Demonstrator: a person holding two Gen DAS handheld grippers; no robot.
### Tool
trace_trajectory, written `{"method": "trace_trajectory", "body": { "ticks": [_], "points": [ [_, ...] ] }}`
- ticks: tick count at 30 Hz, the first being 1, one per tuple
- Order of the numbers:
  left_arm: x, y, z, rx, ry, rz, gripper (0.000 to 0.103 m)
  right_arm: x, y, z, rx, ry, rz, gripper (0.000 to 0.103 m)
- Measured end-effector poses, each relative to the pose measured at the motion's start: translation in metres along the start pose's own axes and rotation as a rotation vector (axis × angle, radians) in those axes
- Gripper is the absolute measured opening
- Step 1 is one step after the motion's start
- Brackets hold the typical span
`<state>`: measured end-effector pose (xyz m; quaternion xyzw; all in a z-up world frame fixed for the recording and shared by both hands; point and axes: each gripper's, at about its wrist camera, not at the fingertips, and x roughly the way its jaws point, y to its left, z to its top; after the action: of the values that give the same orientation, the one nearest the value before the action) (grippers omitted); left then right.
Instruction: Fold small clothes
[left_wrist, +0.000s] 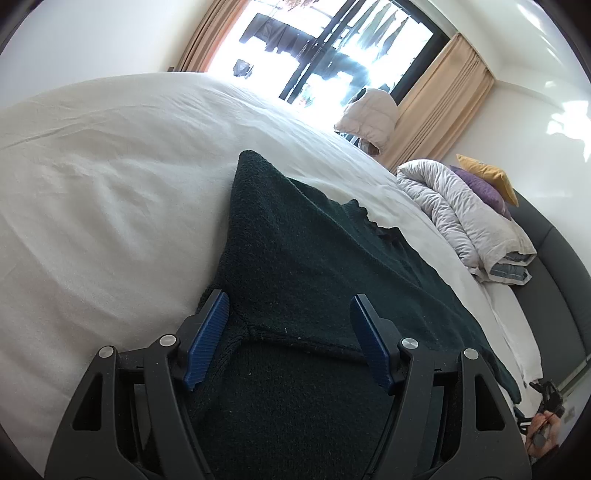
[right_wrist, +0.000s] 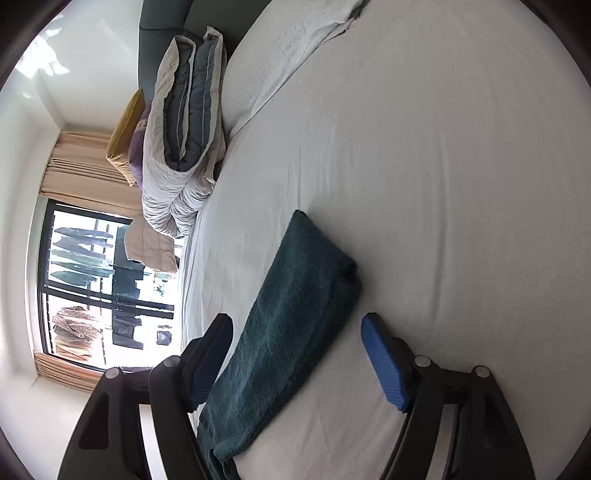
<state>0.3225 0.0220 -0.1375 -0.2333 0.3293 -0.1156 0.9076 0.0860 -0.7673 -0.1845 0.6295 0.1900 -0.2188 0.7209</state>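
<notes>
A dark green knitted garment (left_wrist: 303, 280) lies flat on the white bed sheet (left_wrist: 110, 184). My left gripper (left_wrist: 290, 306) is open just above it, blue pads on either side of a seam near the armpit. In the right wrist view a folded part of the same dark green garment (right_wrist: 291, 306) lies on the sheet (right_wrist: 443, 184), running between the fingers. My right gripper (right_wrist: 297, 328) is open and holds nothing. The right gripper also shows small at the lower right of the left wrist view (left_wrist: 546, 402).
A rolled grey and white duvet (left_wrist: 465, 221) lies by the dark headboard (left_wrist: 554, 251), with yellow (left_wrist: 487, 173) and purple pillows behind it. Beige curtains (left_wrist: 443, 99) frame a bright window. The duvet also shows in the right wrist view (right_wrist: 181, 140).
</notes>
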Motion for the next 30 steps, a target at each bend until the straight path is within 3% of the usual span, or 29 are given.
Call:
{"method": "trace_trajectory", "body": {
  "ticks": [3, 5, 9, 10, 15, 18, 23, 26, 30],
  "points": [
    [0.001, -0.001, 0.0, 0.003, 0.0, 0.004, 0.067, 0.015, 0.006, 0.006, -0.004, 0.017, 0.019, 0.076],
    [0.002, -0.001, 0.0, 0.004, 0.0, 0.004, 0.067, 0.021, 0.004, 0.014, 0.028, 0.01, 0.027, 0.067],
    [0.001, -0.001, 0.0, 0.004, 0.0, 0.004, 0.067, 0.019, 0.004, 0.02, 0.032, -0.008, 0.015, 0.024],
    [0.001, -0.001, 0.0, 0.004, 0.0, 0.004, 0.067, 0.015, 0.012, 0.016, -0.004, -0.023, 0.003, 0.02],
    [0.002, 0.0, 0.0, -0.002, -0.002, -0.004, 0.067, 0.005, 0.078, -0.025, -0.227, -0.035, 0.01, 0.019],
    [0.001, 0.002, 0.0, -0.007, -0.005, -0.012, 0.067, 0.008, 0.142, -0.071, -0.424, -0.018, 0.033, 0.019],
    [-0.001, 0.007, 0.0, -0.022, -0.012, -0.032, 0.067, 0.02, 0.246, -0.192, -0.786, 0.051, 0.103, 0.019],
    [-0.003, 0.01, 0.0, -0.037, -0.018, -0.05, 0.067, 0.033, 0.289, -0.282, -0.981, 0.123, 0.133, 0.019],
    [-0.006, 0.015, -0.001, -0.063, -0.027, -0.081, 0.067, 0.055, 0.315, -0.392, -1.179, 0.211, 0.155, 0.019]
  ]
}}
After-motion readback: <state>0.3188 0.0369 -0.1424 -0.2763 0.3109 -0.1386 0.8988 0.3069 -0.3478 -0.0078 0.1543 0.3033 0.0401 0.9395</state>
